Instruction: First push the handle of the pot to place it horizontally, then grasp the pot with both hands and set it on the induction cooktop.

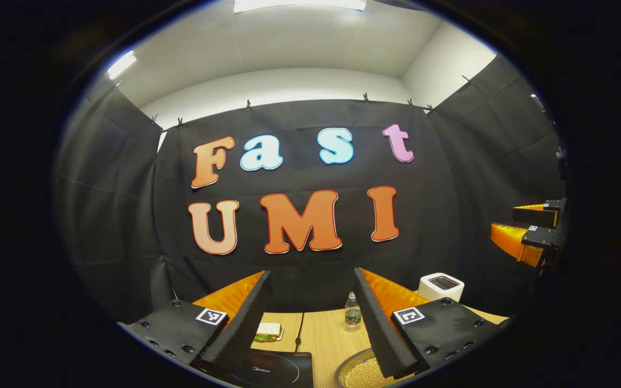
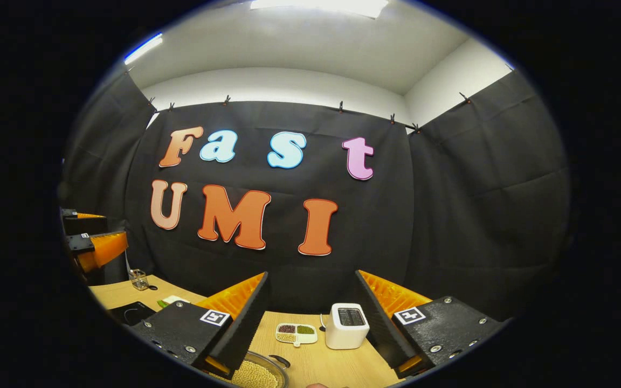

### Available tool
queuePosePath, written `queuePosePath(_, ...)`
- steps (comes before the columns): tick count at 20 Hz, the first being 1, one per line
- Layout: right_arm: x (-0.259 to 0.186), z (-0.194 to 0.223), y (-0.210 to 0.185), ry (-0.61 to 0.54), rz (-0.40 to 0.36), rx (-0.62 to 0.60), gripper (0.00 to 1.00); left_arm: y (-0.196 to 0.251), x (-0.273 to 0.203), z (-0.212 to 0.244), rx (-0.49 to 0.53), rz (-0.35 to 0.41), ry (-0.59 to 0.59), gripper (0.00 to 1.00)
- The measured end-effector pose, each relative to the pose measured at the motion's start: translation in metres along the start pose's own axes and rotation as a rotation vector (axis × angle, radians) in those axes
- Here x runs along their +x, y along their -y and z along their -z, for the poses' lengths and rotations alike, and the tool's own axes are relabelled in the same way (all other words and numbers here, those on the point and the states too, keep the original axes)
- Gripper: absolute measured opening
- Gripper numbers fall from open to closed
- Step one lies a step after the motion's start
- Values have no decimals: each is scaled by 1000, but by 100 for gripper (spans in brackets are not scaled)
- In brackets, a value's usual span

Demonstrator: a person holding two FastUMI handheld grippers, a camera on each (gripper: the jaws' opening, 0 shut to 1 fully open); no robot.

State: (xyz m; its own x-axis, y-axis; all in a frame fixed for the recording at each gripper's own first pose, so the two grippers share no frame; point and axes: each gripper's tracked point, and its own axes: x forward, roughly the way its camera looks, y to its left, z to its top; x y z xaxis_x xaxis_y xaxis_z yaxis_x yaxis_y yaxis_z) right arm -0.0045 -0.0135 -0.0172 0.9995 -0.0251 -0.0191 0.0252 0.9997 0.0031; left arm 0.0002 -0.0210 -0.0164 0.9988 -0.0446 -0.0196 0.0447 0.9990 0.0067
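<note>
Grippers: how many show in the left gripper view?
2. The left gripper, open, at the bottom over the induction cooktop and the pot; the right gripper at the right edge, higher up. Both hold nothing.

Wood-grain table (image 1: 332,337), glossy black cooktop (image 1: 275,369), matt cloth wall (image 1: 299,269)
</note>
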Motion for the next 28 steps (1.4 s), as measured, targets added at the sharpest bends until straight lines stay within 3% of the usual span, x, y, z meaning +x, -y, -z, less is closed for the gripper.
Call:
queuePosePath(7, 4, 26, 3, -50, -15, -14, 95, 11, 2, 42, -11, 15, -130, 96)
queuePosePath(9, 5, 34, 4, -64, -21, -18, 95, 14, 2, 53, 17, 13, -158, 89)
queuePosePath(11, 7, 40, 4, -76, -30, -16, 95, 24, 0, 71, 40, 34, -210, 73)
queuePosePath(15, 11, 51, 2, -96, -55, -18, 95, 36, -11, 110, 23, 44, -346, 15)
queuePosePath(16, 12, 55, 2, -102, -61, -20, 95, 46, -15, 123, -7, 72, -389, 8)
queuePosePath(20, 13, 68, 2, -127, -89, -21, 95, 69, -37, 173, -74, 134, -589, 8)
queuePosePath(28, 14, 99, 11, -183, -133, -12, 95, 90, -91, 251, -180, 104, -944, 5)
